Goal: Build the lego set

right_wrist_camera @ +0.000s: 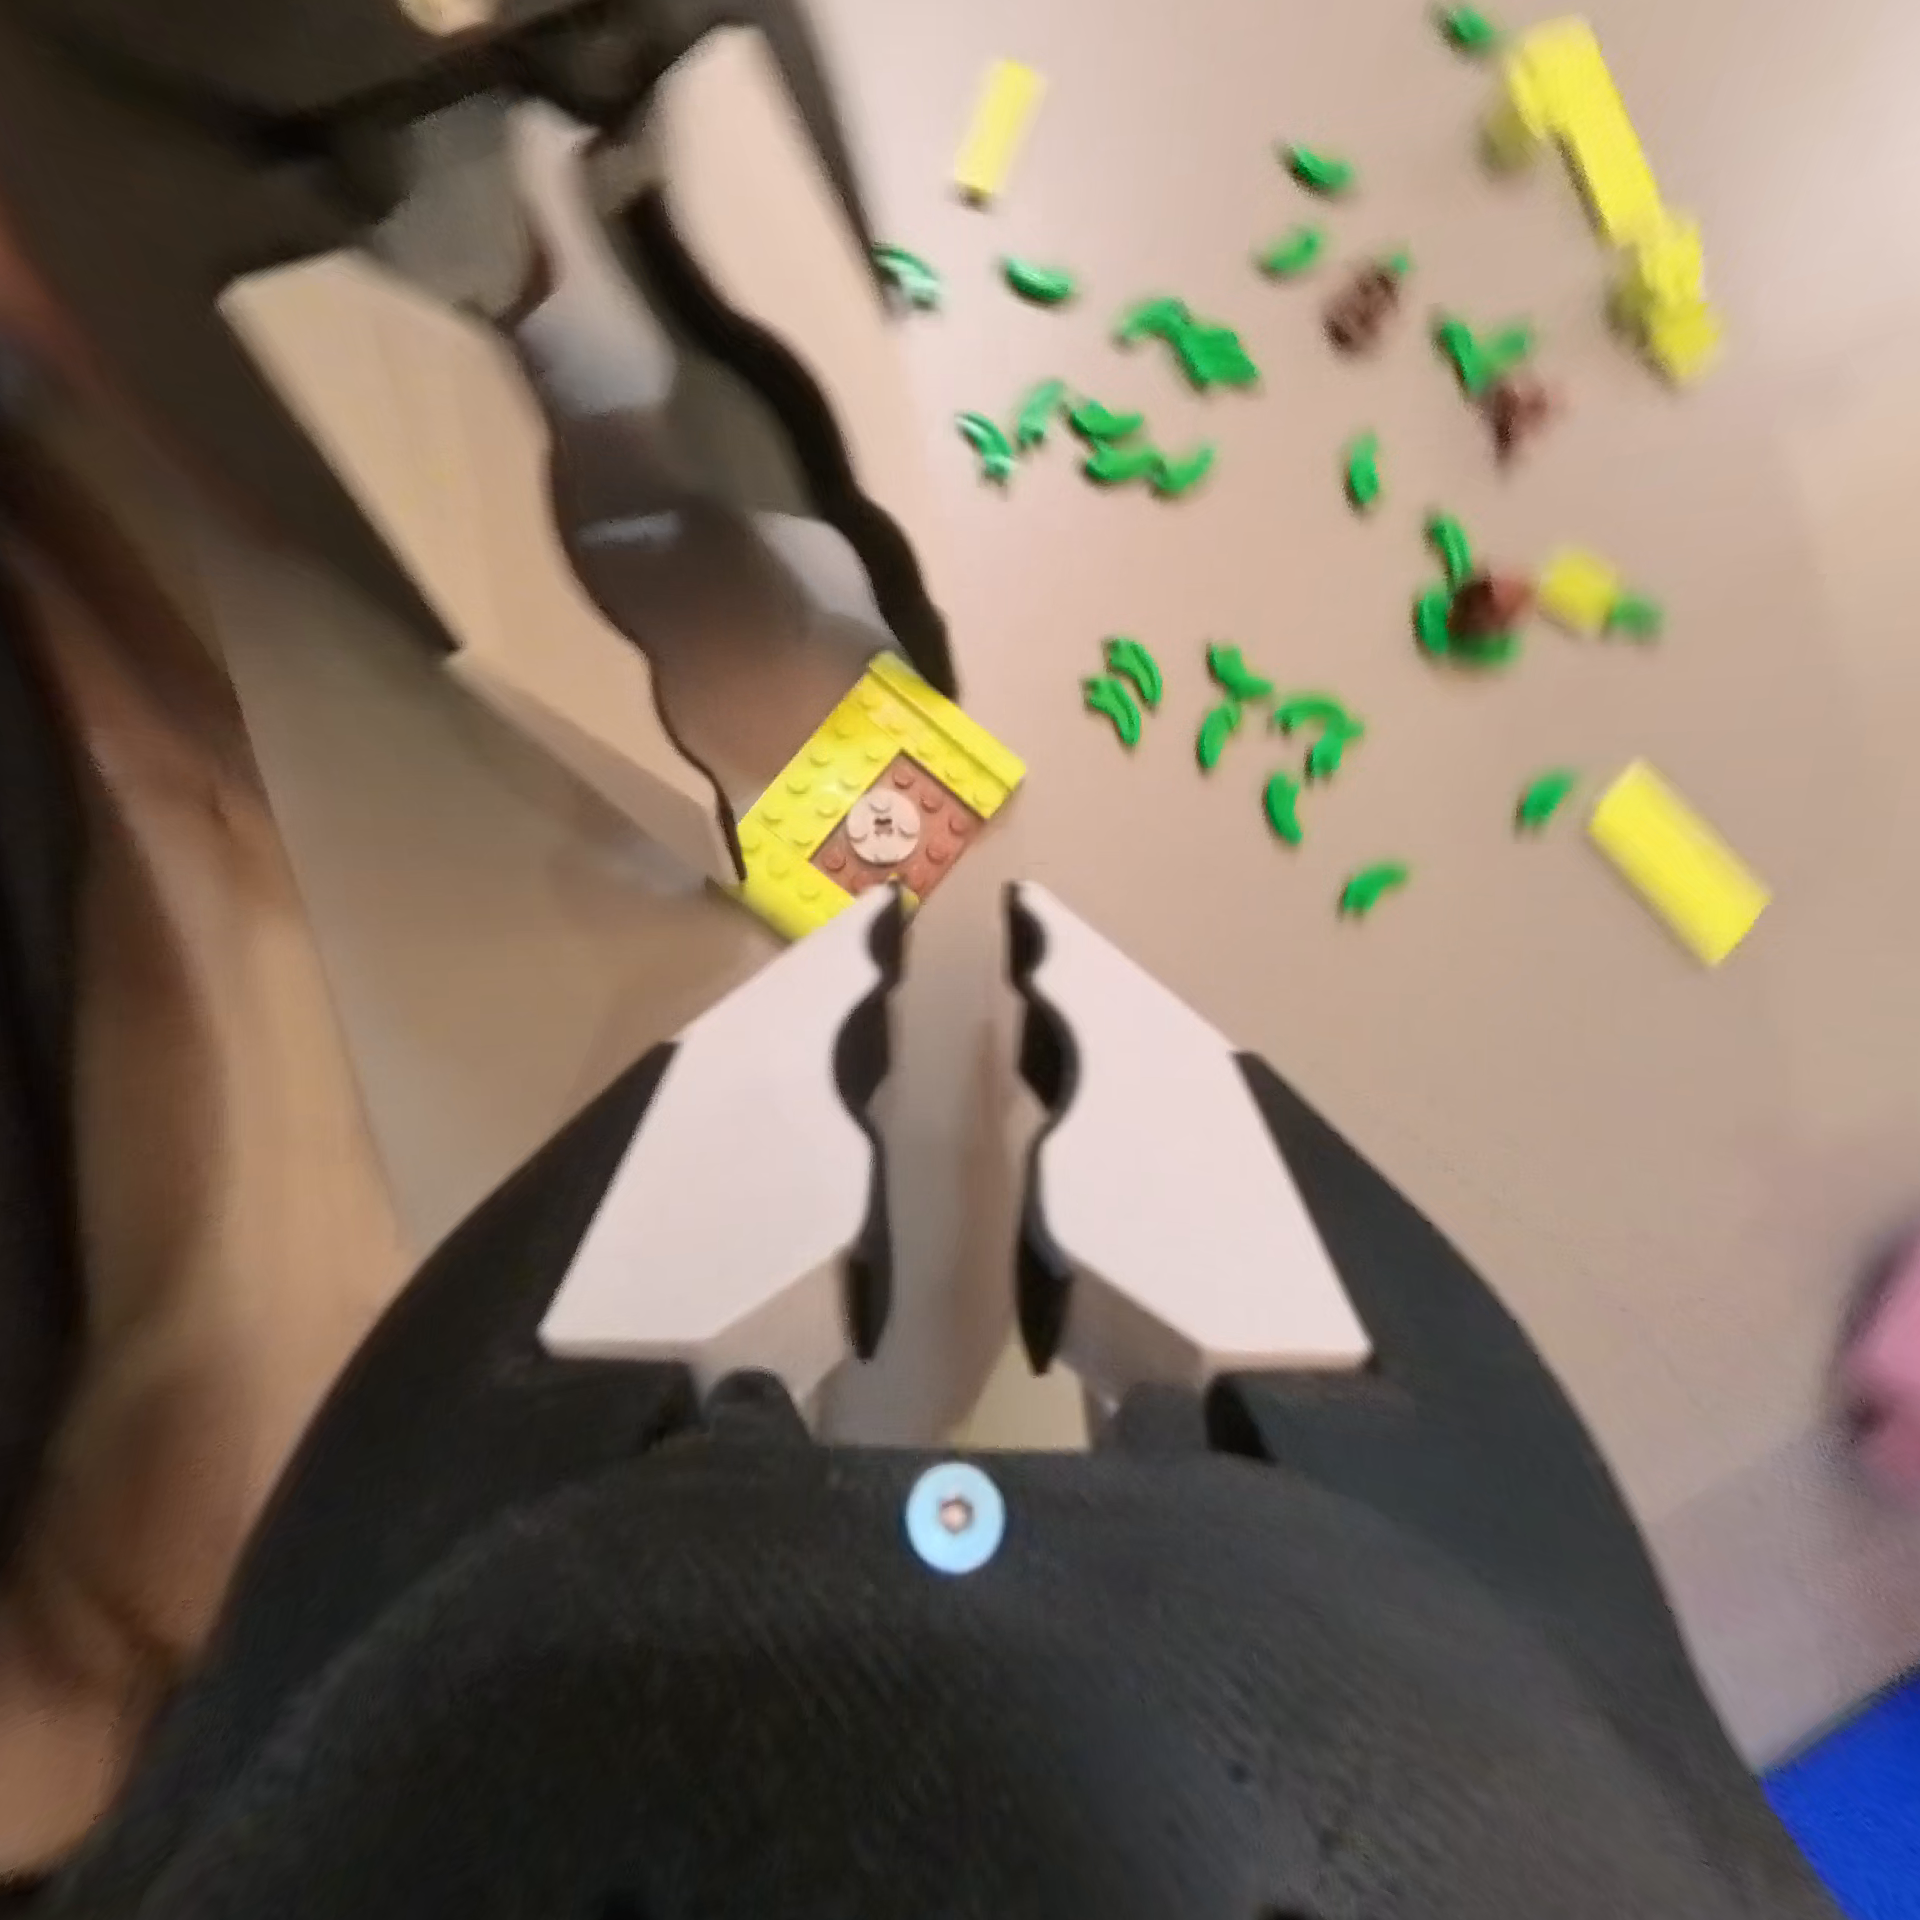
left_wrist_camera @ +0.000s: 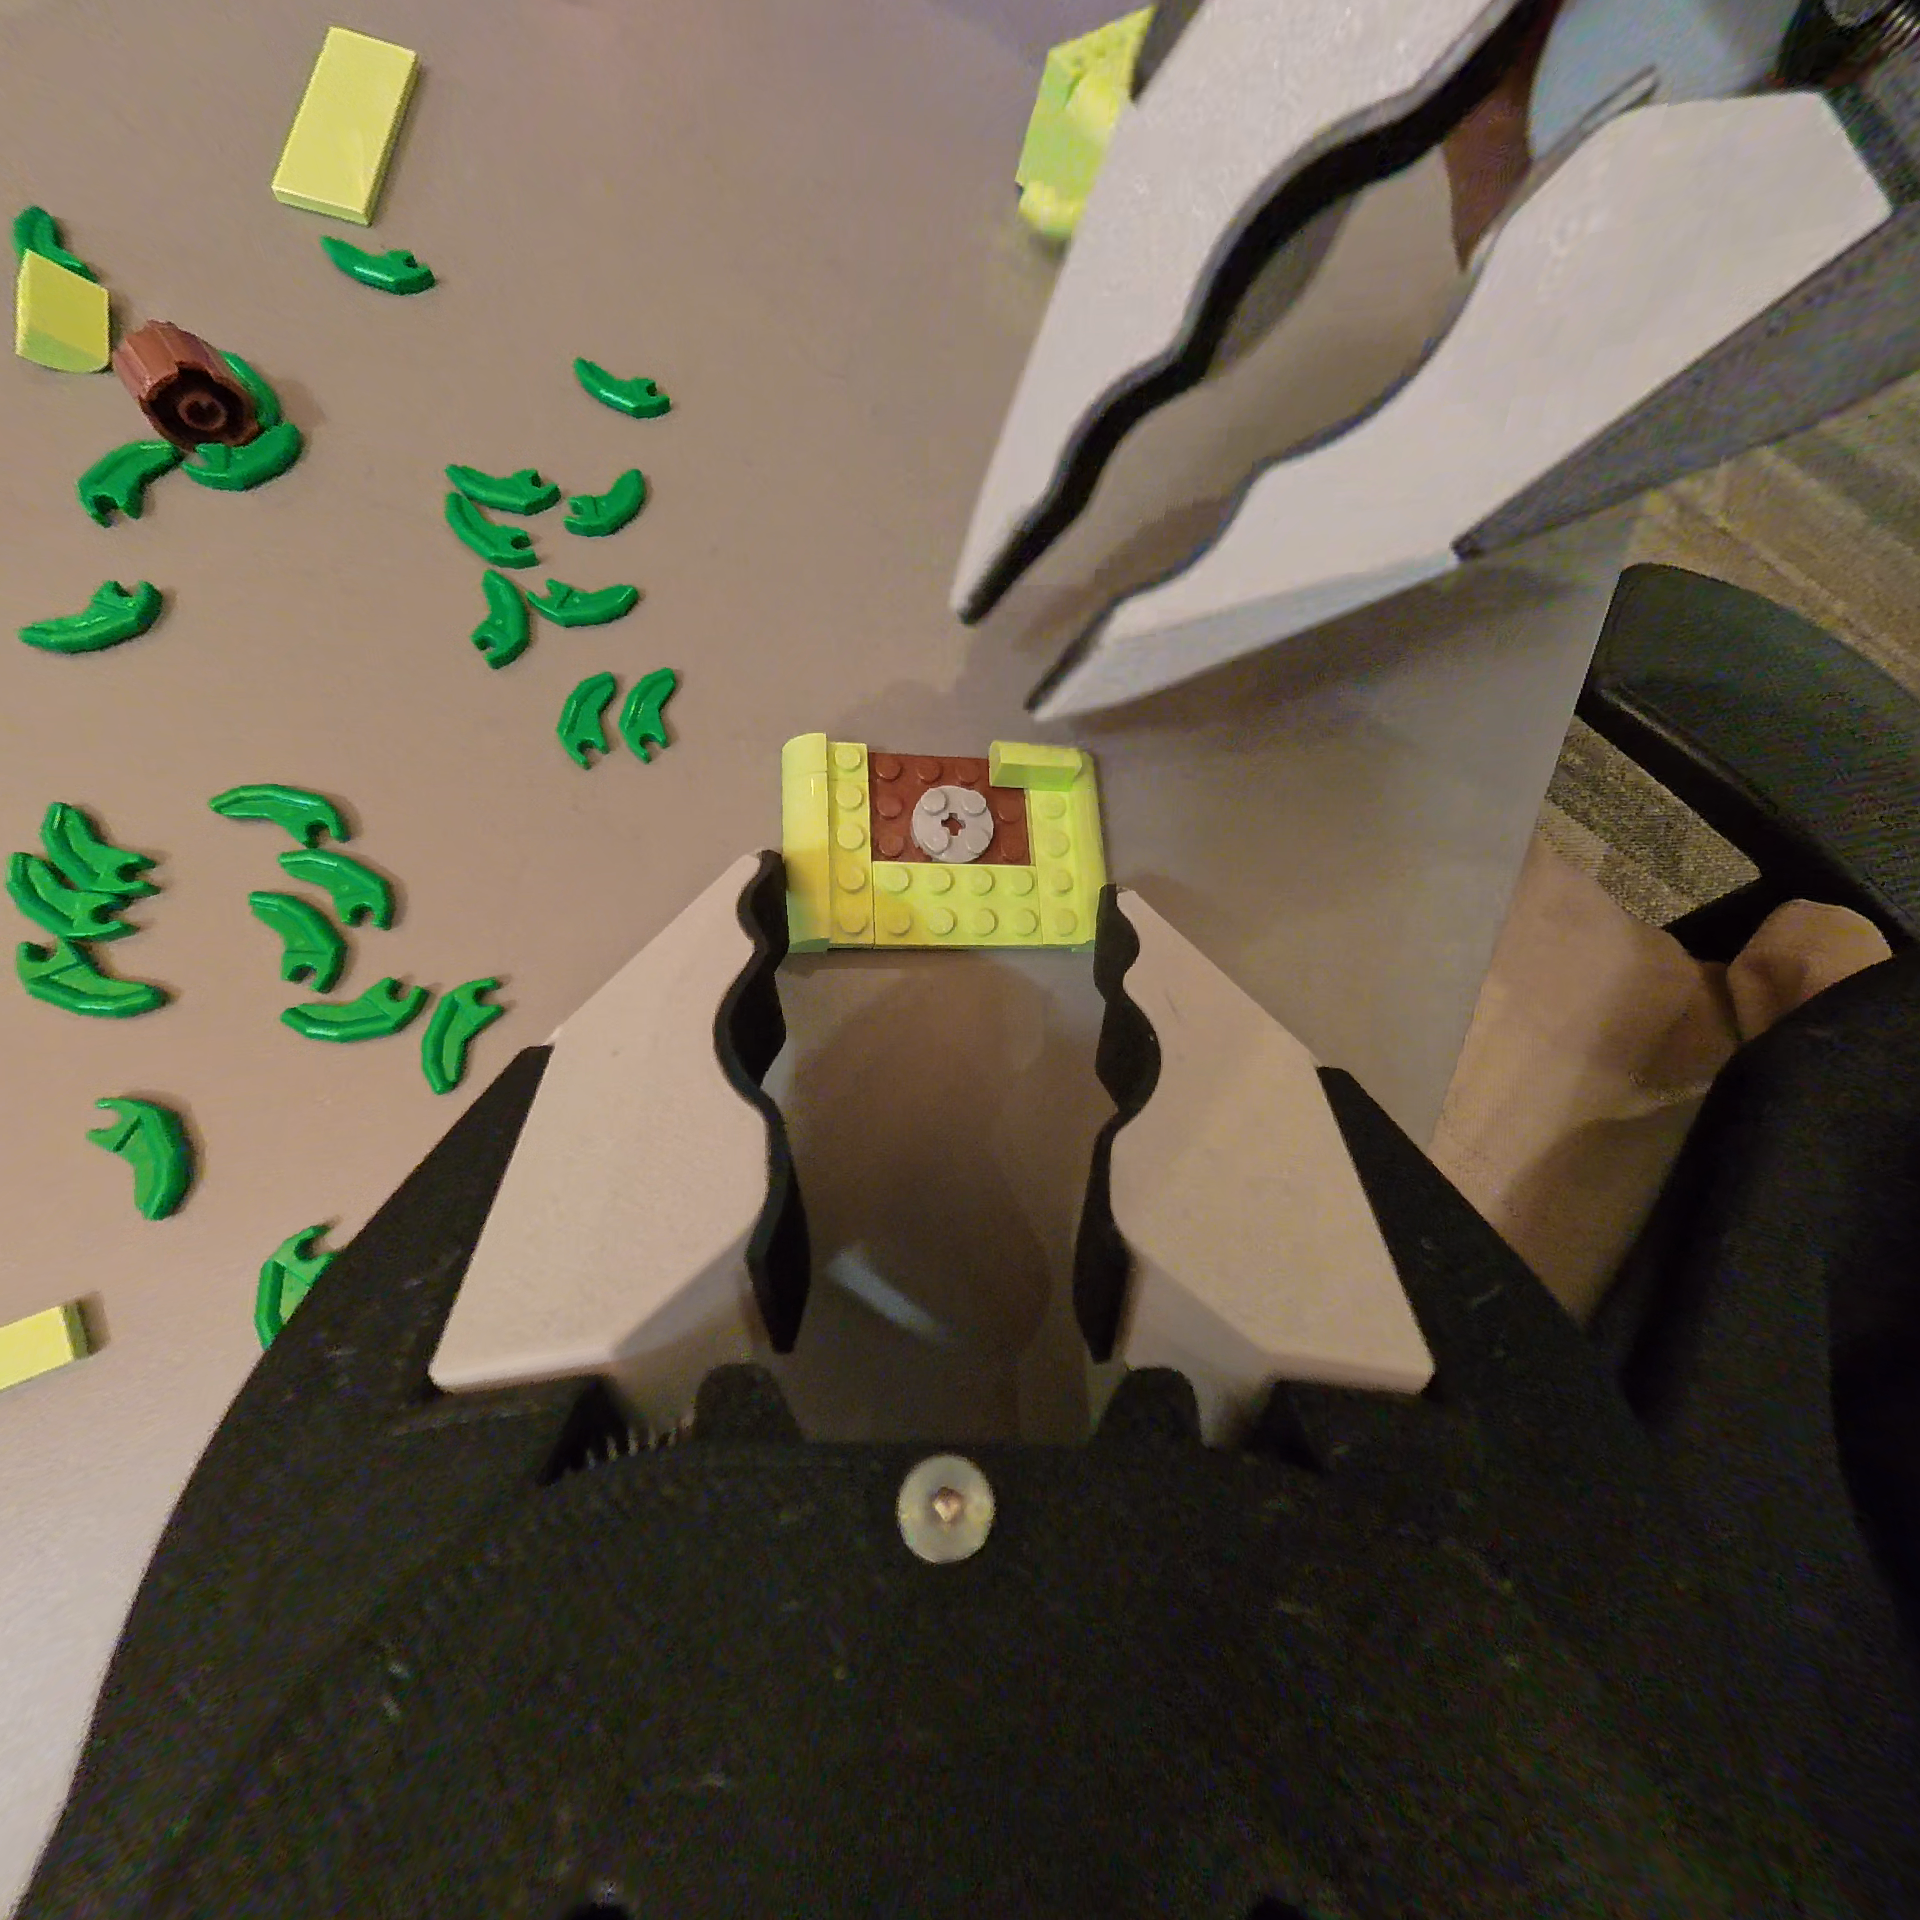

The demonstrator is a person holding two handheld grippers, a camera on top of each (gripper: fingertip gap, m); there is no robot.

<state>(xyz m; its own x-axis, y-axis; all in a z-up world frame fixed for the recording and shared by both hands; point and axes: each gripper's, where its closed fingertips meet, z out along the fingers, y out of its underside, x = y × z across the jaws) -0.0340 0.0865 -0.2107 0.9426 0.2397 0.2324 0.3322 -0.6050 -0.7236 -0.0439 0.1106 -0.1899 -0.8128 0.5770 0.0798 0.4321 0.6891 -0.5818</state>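
The base build (left_wrist_camera: pixel 966 904) is a lime plate with a brown centre and a grey round stud plate (left_wrist_camera: pixel 951 824) on top. It rests on the tan table. My left gripper (left_wrist_camera: pixel 935 914) is shut on its near end, one fingertip on each side. The base also shows in the blurred right wrist view (right_wrist_camera: pixel 800 800), between the left gripper's fingers (right_wrist_camera: pixel 686 810). My right gripper (right_wrist_camera: pixel 956 899) is narrowly open and empty, its tips just off the base's edge. It also shows in the left wrist view (left_wrist_camera: pixel 1003 660), hovering at the upper right.
Several green leaf pieces (left_wrist_camera: pixel 499 540) lie scattered to the left, with a brown round piece (left_wrist_camera: pixel 187 400) and lime tiles (left_wrist_camera: pixel 348 125). Another lime piece (left_wrist_camera: pixel 1070 135) lies behind the right gripper. The table edge, a black chair arm (left_wrist_camera: pixel 1745 748) and a person's legs are on the right. About 4 cm separates my left fingertips from my right.
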